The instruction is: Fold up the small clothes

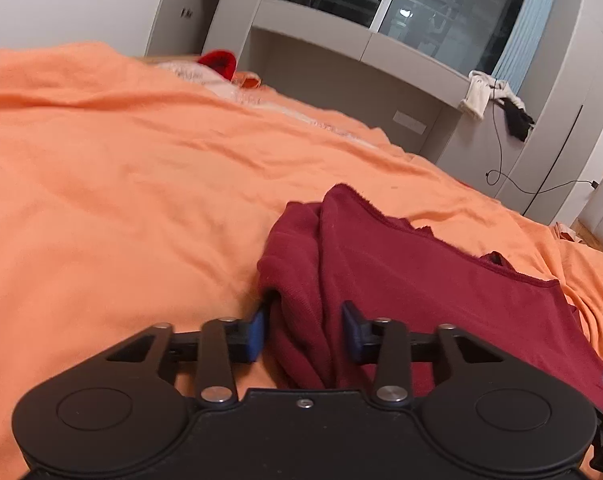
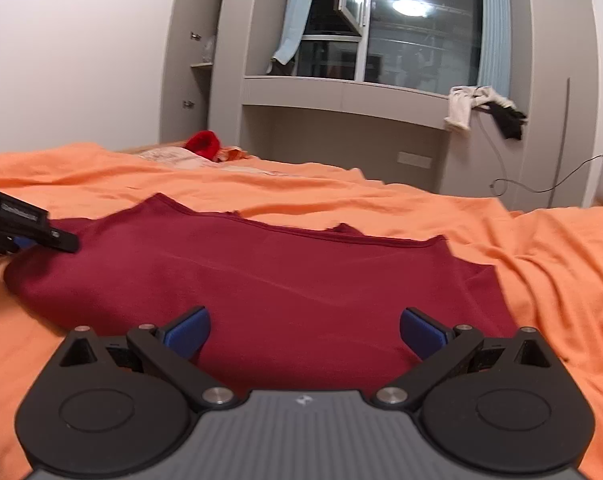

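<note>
A dark red garment (image 1: pixel 401 280) lies on the orange bed sheet (image 1: pixel 121 180). Its left edge is bunched into a fold. My left gripper (image 1: pixel 305 330) straddles that bunched fold, with its blue pads partly apart and cloth between them. In the right wrist view the garment (image 2: pixel 281 276) lies spread flat. My right gripper (image 2: pixel 305 330) is wide open just above the garment's near edge, holding nothing. The left gripper (image 2: pixel 25 232) shows at the garment's left edge in that view.
A red item (image 2: pixel 201 142) and pale cloth lie at the far end of the bed. Grey cabinets and a window ledge (image 2: pixel 341 92) stand behind, with white and black clothes (image 2: pixel 481 110) hanging off the ledge. A cable (image 2: pixel 541 184) hangs at the right.
</note>
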Demonstrator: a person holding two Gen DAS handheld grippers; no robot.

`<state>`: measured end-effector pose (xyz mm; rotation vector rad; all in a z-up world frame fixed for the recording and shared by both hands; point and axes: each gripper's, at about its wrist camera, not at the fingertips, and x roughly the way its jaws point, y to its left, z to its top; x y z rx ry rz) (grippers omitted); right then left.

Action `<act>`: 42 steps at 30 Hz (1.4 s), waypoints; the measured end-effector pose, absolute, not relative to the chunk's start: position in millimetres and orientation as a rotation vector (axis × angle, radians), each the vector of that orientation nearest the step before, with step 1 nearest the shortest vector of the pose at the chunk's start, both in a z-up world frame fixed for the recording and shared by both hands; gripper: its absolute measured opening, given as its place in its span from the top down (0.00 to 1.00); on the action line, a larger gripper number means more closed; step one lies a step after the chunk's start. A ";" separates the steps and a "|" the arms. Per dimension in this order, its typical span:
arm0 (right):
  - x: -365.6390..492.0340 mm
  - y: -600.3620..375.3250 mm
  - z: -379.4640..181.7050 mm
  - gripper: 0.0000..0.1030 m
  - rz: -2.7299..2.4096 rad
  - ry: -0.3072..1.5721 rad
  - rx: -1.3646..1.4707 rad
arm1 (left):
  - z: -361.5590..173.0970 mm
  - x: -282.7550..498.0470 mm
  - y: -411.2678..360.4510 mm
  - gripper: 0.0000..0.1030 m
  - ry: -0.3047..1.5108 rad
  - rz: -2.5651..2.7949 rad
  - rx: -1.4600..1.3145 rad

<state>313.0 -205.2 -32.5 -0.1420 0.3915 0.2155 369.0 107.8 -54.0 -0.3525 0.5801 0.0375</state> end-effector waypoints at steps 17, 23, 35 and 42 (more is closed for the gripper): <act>329.6 -226.4 -28.6 0.00 0.260 0.496 -0.089 | 33.6 411.9 35.7 0.82 0.540 -0.102 -0.237; 315.8 -264.3 -12.5 0.00 0.191 0.471 -0.092 | 77.1 427.1 -60.3 0.82 0.530 -0.246 -0.116; 300.9 -388.1 -26.4 0.00 -0.024 0.528 0.069 | 18.6 416.3 -199.9 0.79 0.703 -0.510 0.060; 298.0 -423.6 -30.9 0.00 -0.040 0.529 0.200 | 17.4 406.8 -186.5 0.36 0.687 -0.545 -0.038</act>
